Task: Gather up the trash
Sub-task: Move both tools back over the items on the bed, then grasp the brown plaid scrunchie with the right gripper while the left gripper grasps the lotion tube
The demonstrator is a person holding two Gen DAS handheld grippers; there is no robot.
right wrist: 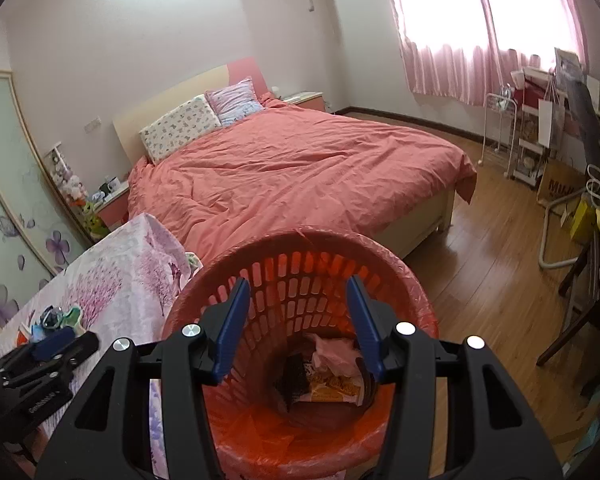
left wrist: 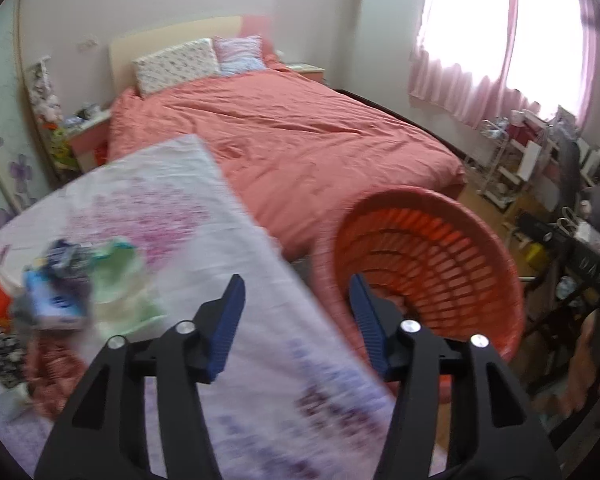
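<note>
The orange basket [right wrist: 300,320], lined with a red plastic bag, stood on the wooden floor [right wrist: 492,248] at the foot of the bed [right wrist: 300,168] and just beside the worktop [right wrist: 112,280], which was draped in a white cloth printed with pink blossom trees. The right claw [right wrist: 298,328] hung over the basket's mouth with its 2 blue pads parted about halfway and nothing between them; inside the basket, at the bottom, lay discarded trash [right wrist: 332,376]: a pale pink crumpled bag, a yellow-and-white printed packet and a dark piece beside it. The left claw [left wrist: 296,328] stood to the left of the basket, above the worktop's near corner, its pads also parted about halfway and empty, 1 pad over the cloth and the other before the basket's rim [left wrist: 380,200]. Further left of the basket, on the worktop, a small heap of wrappers [left wrist: 72,280] remained, blurred in the left wrist view: blue, green, dark and orange pieces lying together, with a black-and-white patterned piece [left wrist: 2,356] at the worktop's edge. In the right wrist view the left claw's black body showed beside that same heap [right wrist: 56,320], well to the left of the basket
</note>
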